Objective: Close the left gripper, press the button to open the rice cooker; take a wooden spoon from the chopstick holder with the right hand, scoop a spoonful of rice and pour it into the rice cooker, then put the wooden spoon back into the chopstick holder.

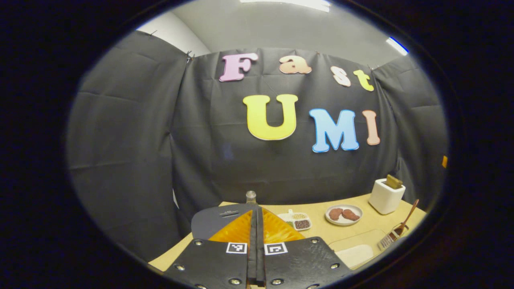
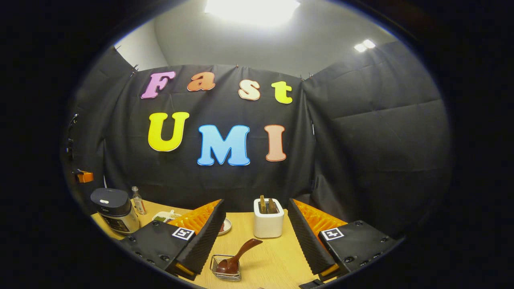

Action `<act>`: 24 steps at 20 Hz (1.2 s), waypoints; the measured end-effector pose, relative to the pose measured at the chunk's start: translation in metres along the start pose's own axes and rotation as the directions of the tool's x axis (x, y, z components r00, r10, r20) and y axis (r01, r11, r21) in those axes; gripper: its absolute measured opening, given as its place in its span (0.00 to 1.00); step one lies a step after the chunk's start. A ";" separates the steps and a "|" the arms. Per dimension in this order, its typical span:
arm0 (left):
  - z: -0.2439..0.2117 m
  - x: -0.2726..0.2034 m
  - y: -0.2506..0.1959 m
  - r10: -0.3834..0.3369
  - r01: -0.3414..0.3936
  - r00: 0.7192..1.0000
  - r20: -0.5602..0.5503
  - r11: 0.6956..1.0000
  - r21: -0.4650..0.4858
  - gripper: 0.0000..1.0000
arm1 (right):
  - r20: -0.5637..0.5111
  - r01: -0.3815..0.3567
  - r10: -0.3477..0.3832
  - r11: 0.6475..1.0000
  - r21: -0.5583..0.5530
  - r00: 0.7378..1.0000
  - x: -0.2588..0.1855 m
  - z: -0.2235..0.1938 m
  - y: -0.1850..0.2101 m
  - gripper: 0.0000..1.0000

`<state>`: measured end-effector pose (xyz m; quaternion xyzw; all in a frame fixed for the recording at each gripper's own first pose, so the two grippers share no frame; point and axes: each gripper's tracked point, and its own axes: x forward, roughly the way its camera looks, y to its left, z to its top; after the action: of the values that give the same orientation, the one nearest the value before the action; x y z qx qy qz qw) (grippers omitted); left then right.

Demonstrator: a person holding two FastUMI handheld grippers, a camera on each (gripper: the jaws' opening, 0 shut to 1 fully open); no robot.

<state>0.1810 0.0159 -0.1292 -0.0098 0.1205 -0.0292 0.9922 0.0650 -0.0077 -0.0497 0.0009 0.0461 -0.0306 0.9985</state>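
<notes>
- Rice cooker (image 2: 114,212): stands at the far left of the desk (image 2: 277,261) in the right gripper view, lid down. In the left gripper view its dark lid sits directly behind the left gripper's fingers.
- Wooden spoon (image 2: 237,259): rests in the wire chopstick holder (image 2: 225,269), bowl end down, handle tilted up and to the right. Holder sits on the desk, near its front edge, between the right gripper's two fingers as seen from that camera.
- Left gripper (image 1: 256,237): jaws together, fingers touching along their length, nothing between them. It hangs just in front of the cooker lid; contact cannot be told.
- Right gripper (image 2: 257,237): jaws wide apart, empty, held above the desk and clear of the spoon.
- White toaster (image 2: 268,218): behind the holder, two slices standing in its slots.
- Plate (image 1: 343,214) with two brown food pieces: mid-desk, left of the toaster in the left gripper view.
- Divided tray (image 1: 297,220) of grains or beans: just left of the plate.
- Small bottle (image 2: 139,202): upright, just right of the cooker, near the back wall.
</notes>
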 end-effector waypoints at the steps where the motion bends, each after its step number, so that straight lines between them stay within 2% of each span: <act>1: -0.010 0.007 0.000 -0.006 0.006 1.000 -0.020 1.000 -0.004 0.01 | -0.002 0.000 0.000 1.000 -0.002 1.000 0.002 0.000 0.004 0.97; 6: -0.059 0.032 0.004 -0.023 0.019 0.993 -0.115 0.999 -0.032 0.01 | -0.017 0.011 -0.012 0.999 -0.031 1.000 0.007 -0.001 0.015 0.97; 12: -0.096 0.045 0.001 -0.032 0.021 0.982 -0.188 0.998 -0.062 0.01 | -0.027 0.026 -0.027 0.998 -0.051 0.999 0.009 -0.003 0.020 0.97; 18: -0.108 0.039 0.000 0.001 -0.013 0.981 -0.196 0.998 -0.060 0.02 | -0.036 0.009 -0.011 0.998 -0.057 0.999 0.012 -0.005 0.029 0.97; 21: -0.114 0.038 -0.002 -0.021 0.001 0.971 -0.240 0.997 -0.083 0.00 | -0.030 -0.013 0.011 0.999 -0.046 0.999 0.013 -0.002 0.036 0.99; 22: -0.112 0.039 -0.003 -0.023 0.002 0.969 -0.247 0.996 -0.085 0.02 | -0.024 -0.024 0.023 0.999 -0.042 0.999 0.015 0.000 0.040 0.98; 24: -0.107 0.038 0.000 -0.009 -0.003 0.975 -0.221 0.999 -0.052 0.02 | -0.012 -0.043 0.042 0.998 -0.039 0.999 0.016 0.003 0.045 0.98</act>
<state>0.1926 0.0119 -0.2421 -0.0324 0.2308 -0.0285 0.9721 0.0837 0.0358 -0.0486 -0.0175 0.0524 -0.0085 0.9984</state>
